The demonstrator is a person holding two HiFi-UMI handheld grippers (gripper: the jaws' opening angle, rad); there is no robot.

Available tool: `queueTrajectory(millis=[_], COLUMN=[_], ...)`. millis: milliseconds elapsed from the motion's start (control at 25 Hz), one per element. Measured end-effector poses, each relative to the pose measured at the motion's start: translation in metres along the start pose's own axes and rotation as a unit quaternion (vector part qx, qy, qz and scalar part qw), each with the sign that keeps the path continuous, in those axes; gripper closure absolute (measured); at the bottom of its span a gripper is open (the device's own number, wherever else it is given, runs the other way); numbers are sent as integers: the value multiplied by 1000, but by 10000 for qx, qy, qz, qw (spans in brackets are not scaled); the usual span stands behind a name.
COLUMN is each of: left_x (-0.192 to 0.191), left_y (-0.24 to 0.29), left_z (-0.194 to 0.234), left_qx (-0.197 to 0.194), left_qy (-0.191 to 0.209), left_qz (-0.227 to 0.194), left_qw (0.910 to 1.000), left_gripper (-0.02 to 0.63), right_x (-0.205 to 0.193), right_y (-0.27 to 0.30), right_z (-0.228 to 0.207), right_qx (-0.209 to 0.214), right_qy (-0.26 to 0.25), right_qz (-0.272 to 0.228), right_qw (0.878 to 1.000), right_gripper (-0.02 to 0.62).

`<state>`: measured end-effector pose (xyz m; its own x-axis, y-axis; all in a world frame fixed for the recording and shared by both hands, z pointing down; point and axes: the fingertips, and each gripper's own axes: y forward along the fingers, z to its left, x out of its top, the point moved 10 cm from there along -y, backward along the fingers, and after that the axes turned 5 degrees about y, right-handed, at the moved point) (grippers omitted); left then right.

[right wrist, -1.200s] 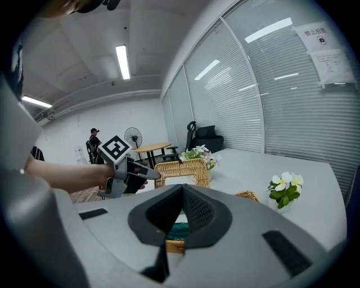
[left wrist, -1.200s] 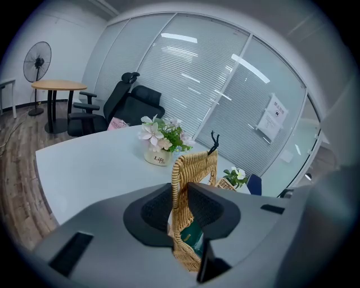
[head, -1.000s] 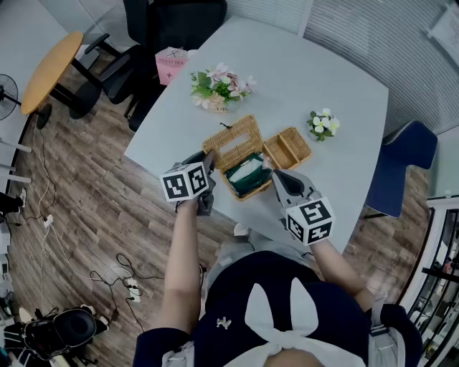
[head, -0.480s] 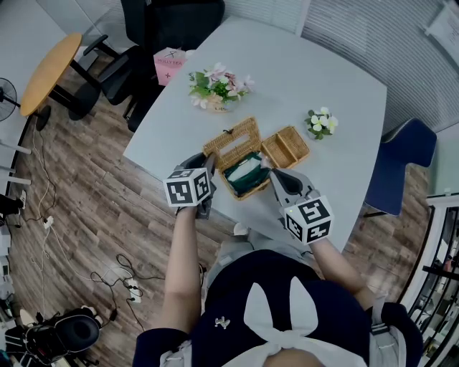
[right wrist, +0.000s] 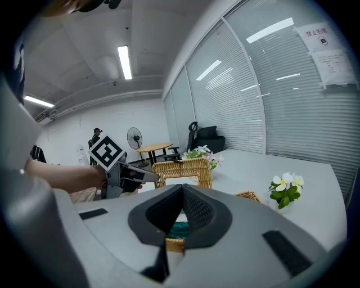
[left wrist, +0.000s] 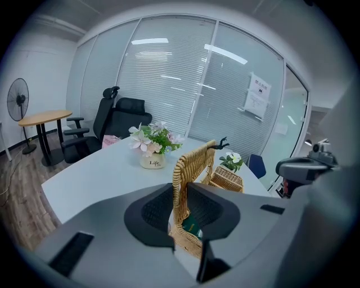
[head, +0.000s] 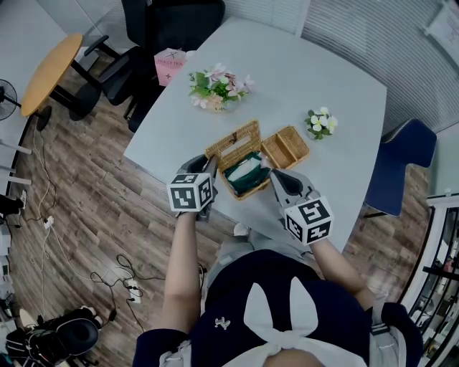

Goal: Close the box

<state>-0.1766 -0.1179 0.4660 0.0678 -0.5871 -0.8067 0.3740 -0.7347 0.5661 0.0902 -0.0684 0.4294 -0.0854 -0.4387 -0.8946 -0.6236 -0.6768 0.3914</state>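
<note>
One wicker box (right wrist: 173,246), lid (left wrist: 194,169) raised

We note the left gripper (left wrist: 180,188) clamped on the standing lid. On the right gripper (right wrist: 181,194) the jaws are closed together, tips above the box rim. Box sits at the tabletop's (head: 323,93) near edge, flower pot (left wrist: 151,147) beyond.

"Life" on the white flowerpot (left wrist: 150,162)

On your worktop (head: 301,72), a pot of pink and white flowers (head: 217,87) stands near the far left edge. A smaller white-flowered pot (head: 320,123) is near the right edge, with a little open basket (head: 285,147) just beside it. Past the far left corner, a pink box (head: 169,66) sits by a black office chair (head: 179,18).
</note>
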Motion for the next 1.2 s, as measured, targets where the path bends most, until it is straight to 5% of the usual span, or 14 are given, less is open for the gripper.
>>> queueTrajectory(millis=[1200], left_x=[-15], left_y=[-14], left_z=[-32], left_qx=[-77], left_qy=[1404], left_qz=[62], left_qw=[9901], left_gripper=[522], right_x=[-8], right_y=[-9], right_z=[3], right_qx=[-159], right_qy=[3], right_qz=[6], right_qw=[9999], right_gripper=[591])
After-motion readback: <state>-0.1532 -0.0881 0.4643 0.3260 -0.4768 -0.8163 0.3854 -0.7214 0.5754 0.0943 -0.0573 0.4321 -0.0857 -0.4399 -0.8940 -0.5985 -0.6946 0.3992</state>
